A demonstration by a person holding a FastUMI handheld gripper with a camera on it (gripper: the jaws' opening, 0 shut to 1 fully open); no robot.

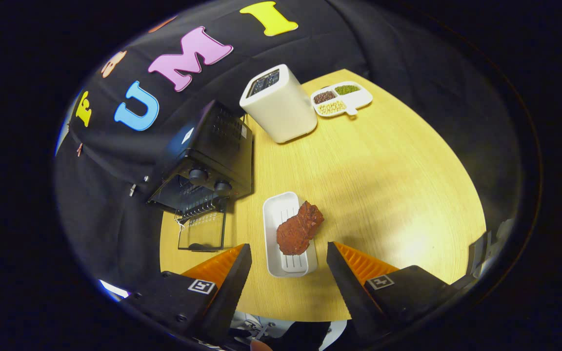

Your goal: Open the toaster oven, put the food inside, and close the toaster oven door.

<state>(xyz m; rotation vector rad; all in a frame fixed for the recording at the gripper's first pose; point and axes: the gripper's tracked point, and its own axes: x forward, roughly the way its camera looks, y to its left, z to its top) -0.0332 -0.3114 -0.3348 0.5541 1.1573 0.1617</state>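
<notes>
Gripper view: gripper [288, 256] spread wide above a wooden table [383, 185], holding nothing.
Lumpy reddish-brown food [299, 230] lies on a ribbed white tray [277, 214] between the fingers; the boxy black toaster oven [208, 156] beyond has its glass door [202, 233] down.

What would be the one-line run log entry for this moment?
gripper: open, above tray | toaster oven: door open | food: on white tray, between fingers | step: grasp food

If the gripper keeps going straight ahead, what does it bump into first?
Probably the reddish-brown piece of food on the white ridged tray: it lies just ahead, between the open gripper fingers. Depth is hard to judge, so it may pass above.
</notes>
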